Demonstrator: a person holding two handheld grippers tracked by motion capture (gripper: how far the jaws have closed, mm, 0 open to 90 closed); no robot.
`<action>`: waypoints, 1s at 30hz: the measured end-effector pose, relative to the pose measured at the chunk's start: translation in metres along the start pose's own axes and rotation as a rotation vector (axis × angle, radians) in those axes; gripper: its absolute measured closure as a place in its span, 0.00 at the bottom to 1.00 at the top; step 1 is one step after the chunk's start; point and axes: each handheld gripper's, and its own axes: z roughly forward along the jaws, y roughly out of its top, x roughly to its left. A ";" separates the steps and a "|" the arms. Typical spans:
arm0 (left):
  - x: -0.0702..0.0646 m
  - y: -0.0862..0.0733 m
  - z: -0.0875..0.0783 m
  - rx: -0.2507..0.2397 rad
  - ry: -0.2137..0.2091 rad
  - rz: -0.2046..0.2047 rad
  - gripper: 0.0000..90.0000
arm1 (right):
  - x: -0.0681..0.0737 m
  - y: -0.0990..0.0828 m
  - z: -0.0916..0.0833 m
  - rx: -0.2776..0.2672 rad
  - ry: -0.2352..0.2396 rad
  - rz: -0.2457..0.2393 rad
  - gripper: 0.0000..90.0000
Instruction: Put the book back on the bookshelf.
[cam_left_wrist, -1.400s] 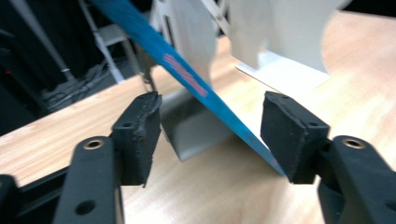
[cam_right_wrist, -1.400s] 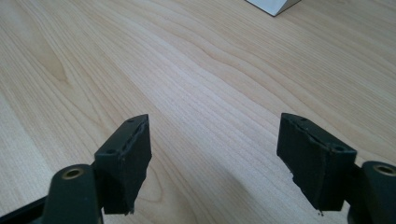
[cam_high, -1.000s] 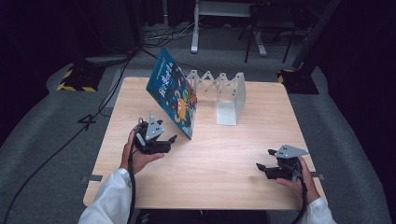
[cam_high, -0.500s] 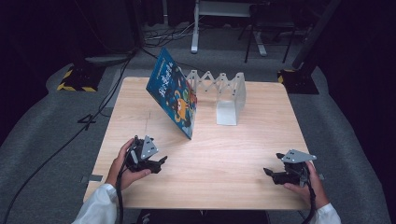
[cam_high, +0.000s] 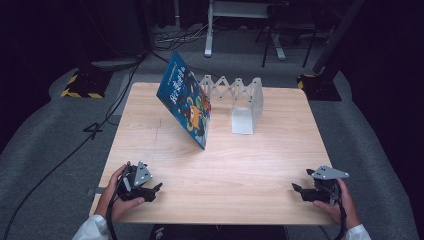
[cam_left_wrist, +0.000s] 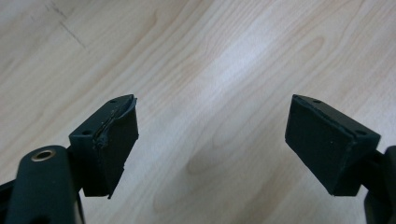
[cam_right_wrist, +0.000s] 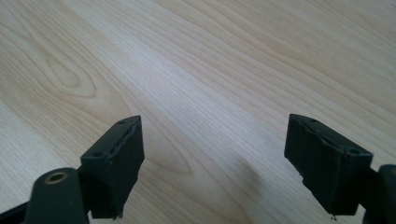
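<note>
Both grippers gape empty, well apart from the book.

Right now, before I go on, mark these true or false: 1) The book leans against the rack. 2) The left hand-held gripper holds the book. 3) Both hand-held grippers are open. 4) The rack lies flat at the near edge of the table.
1) True: the book stands tilted, its top against the white rack.
2) False: the left hand-held gripper is near the front edge of the table, apart from the book, nothing between its jaws.
3) True: the right hand-held gripper is open too, with bare wood between its jaws.
4) False: the rack stands upright at the far side.
</note>
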 end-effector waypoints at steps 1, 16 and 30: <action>0.000 -0.003 -0.001 0.000 0.001 -0.004 0.19 | -0.001 -0.002 -0.001 -0.002 0.000 0.006 0.23; 0.021 -0.034 0.006 -0.011 -0.098 -0.225 0.18 | -0.019 -0.026 -0.002 -0.018 0.024 0.146 0.24; 0.022 -0.036 0.004 -0.009 -0.081 -0.242 0.17 | -0.019 -0.026 -0.001 -0.018 0.016 0.162 0.23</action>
